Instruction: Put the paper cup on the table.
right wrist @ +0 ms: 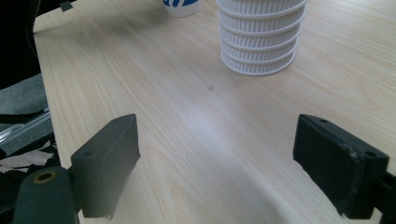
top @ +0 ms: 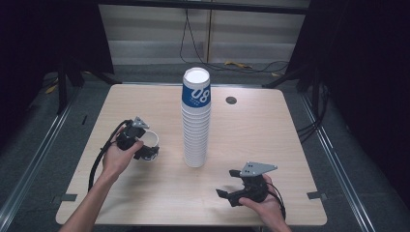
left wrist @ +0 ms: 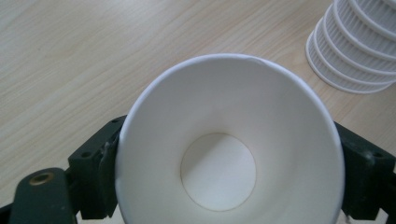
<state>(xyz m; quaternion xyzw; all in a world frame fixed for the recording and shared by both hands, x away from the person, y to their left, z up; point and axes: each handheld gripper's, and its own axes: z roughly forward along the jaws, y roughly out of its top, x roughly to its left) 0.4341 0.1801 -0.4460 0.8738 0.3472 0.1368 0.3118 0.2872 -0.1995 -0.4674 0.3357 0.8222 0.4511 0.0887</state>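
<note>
A tall stack of upside-down white paper cups (top: pixel 196 125) stands at the table's middle, and its top cup has a blue band marked 08. My left gripper (top: pixel 150 147) is to the left of the stack, shut on a single white paper cup (top: pixel 152 139). In the left gripper view that cup (left wrist: pixel 224 154) faces the camera with its open mouth, held between both jaws of the left gripper (left wrist: pixel 229 158); the stack's base (left wrist: pixel 355 51) is at the upper right. My right gripper (top: pixel 226 183) is open near the front right, with bare wood between the jaws of the right gripper (right wrist: pixel 229 144).
The wooden table (top: pixel 145 203) has a round cable hole (top: pixel 231 100) behind the stack. The stack's ribbed base (right wrist: pixel 259 42) lies ahead in the right gripper view, with a cup bearing blue print (right wrist: pixel 183 7) at the top edge. Dark floor and rails surround the table.
</note>
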